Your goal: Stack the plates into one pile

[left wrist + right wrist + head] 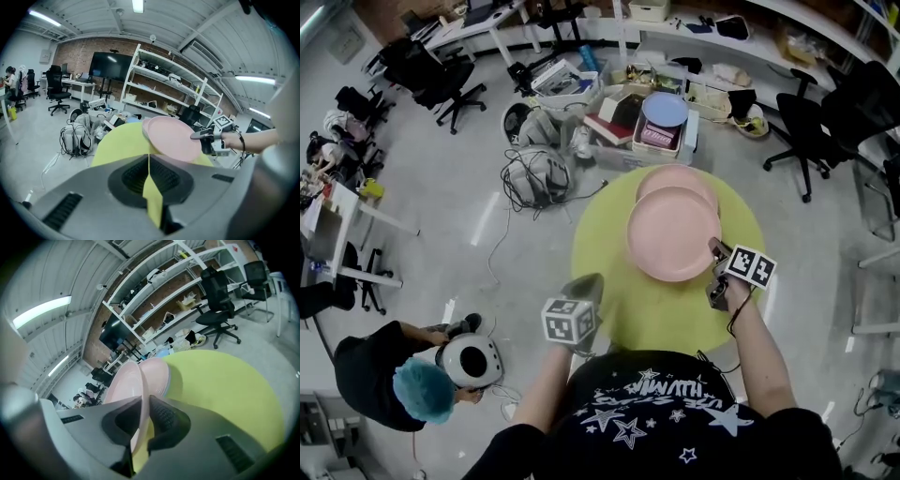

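Two pink plates are on the round yellow-green table (614, 305). The nearer plate (673, 234) is lifted and tilted, overlapping the farther plate (664, 175), which lies flat. My right gripper (715, 249) is shut on the nearer plate's right rim. In the right gripper view the rim of that plate (123, 386) runs between the jaws of the gripper (143, 414), with the other plate (158, 373) behind it. My left gripper (585, 283) hovers at the table's front left edge, shut and empty. Its own view shows the jaws closed to a thin slit (149, 165) and the held plate (176, 135) ahead.
Boxes and clutter (637, 122) crowd the floor just beyond the table. A bag with tangled cables (534, 178) lies to the far left of it. Office chairs (811, 131) stand at the right. A person with blue hair (420, 389) crouches on the floor at the lower left.
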{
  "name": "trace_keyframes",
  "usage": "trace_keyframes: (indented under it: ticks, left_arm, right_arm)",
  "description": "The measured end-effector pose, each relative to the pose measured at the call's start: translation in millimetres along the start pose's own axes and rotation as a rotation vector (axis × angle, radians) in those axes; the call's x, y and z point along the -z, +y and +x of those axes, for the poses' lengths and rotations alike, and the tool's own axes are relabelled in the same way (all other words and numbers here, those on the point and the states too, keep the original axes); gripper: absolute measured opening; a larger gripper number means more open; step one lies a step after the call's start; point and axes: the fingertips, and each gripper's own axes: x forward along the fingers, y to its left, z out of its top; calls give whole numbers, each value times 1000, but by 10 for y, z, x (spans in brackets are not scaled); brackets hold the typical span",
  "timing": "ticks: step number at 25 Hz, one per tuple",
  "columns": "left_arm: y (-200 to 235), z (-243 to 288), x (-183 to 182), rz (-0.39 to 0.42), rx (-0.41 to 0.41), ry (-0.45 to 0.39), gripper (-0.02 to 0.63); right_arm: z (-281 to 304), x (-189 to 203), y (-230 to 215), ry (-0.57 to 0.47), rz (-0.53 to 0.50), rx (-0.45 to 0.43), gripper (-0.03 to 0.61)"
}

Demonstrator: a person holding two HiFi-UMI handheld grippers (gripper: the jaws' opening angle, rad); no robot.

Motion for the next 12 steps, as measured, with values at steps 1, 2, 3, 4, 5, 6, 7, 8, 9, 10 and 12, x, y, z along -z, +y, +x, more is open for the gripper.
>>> trace_keyframes:
  ticks: [1,2,3,4,5,6,7,8,9,10,12]
  left_arm:
    - [-4,35,-10,-1,2,2,18]
    - [-10,71,-21,-3,4,5,18]
    - [-17,108,-35,-5,6,9,18]
    - [-25,144,-52,-5,8,12,18]
    - [-32,180,-73,-4,9,15,18]
    - [-36,216,-96,-3,11,17,18]
    - [-41,252,-120,-3,12,19,18]
    - [-46,285,-142,-4,13,19,18]
    - [-52,316,-164,-5,14,20,18]
    - [-58,346,-184,-5,16,22,18]
    - [-70,404,-212,-3,18,26,18]
  right_arm:
    - [11,-46,-46,-9,16,7,34]
    - [24,-91,-90,-17,33,12,35]
    - [38,-134,-132,-24,50,17,36]
    - [55,-174,-171,-32,69,22,37]
    - [73,-211,-209,-38,89,27,37]
    - [93,-245,-246,-45,110,31,37]
    - [115,-274,-283,-51,130,36,37]
    - [135,-298,-318,-56,149,42,37]
    - [156,-319,-349,-59,167,47,37]
    - [179,-341,-375,-63,184,51,37]
    - [230,-385,-415,-71,214,56,37]
